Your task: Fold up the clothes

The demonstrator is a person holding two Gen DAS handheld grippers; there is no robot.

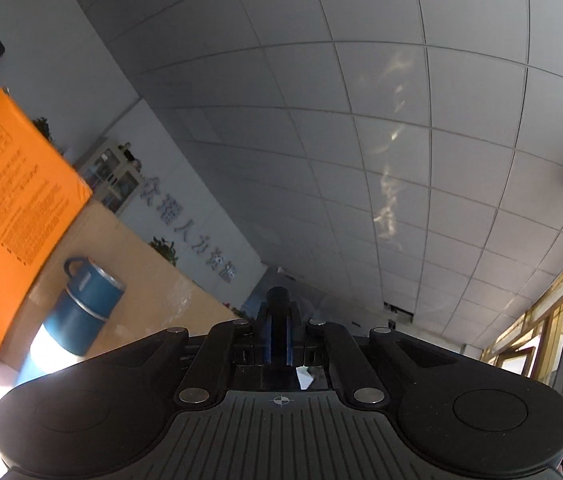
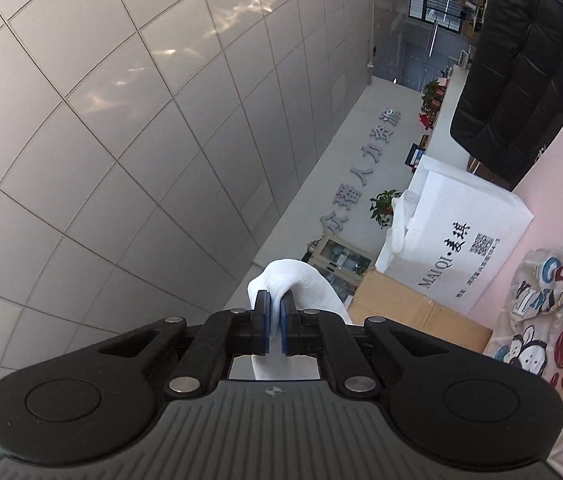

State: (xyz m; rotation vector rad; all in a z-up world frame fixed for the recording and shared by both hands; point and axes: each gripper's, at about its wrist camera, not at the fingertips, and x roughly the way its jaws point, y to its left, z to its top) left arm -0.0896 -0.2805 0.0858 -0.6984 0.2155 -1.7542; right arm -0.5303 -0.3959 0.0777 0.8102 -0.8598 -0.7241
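A tiled ceiling [image 1: 361,120] fills both views. At nine o'clock, an orange box [image 1: 9,208] above a blue flask [image 1: 85,312]. The right gripper [image 2: 275,312] pinches white cloth [image 2: 301,284]; the left gripper [image 1: 277,320] is closed, apparently empty.

Two tongs, one white cloth [image 2: 301,280], one blue flask [image 1: 85,312], one orange box [image 1: 5,216], one printed garment [image 2: 541,312].

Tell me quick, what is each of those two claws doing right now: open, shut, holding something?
Left gripper: shut; whether it pinches anything cannot be told.
Right gripper: shut on the white cloth.
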